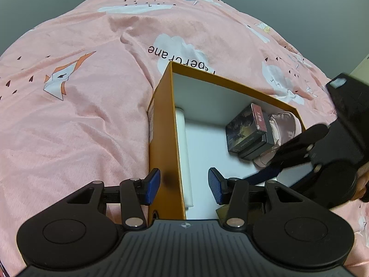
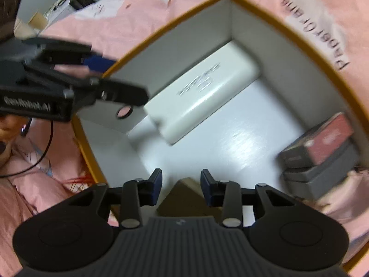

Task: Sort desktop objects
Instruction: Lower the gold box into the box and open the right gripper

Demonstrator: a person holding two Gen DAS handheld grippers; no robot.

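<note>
One orange cardboard box (image 2: 272, 20) sits open on one pink printed bedspread (image 1: 69, 115). Inside it lie one white power bank (image 2: 203, 97), two small dark boxes (image 2: 322, 161) stacked together, one pink pouch (image 1: 286, 124) and one tan carton (image 2: 184, 198). Two handheld grippers are in view, the left gripper (image 1: 184, 185) and the right gripper (image 2: 181, 188).

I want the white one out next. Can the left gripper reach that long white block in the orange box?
Probably yes. The left gripper is open, straddling the orange cardboard box's wall, and the long white plastic block lies just inside that wall with nothing on top. The wall between the fingers is the only hindrance.
</note>
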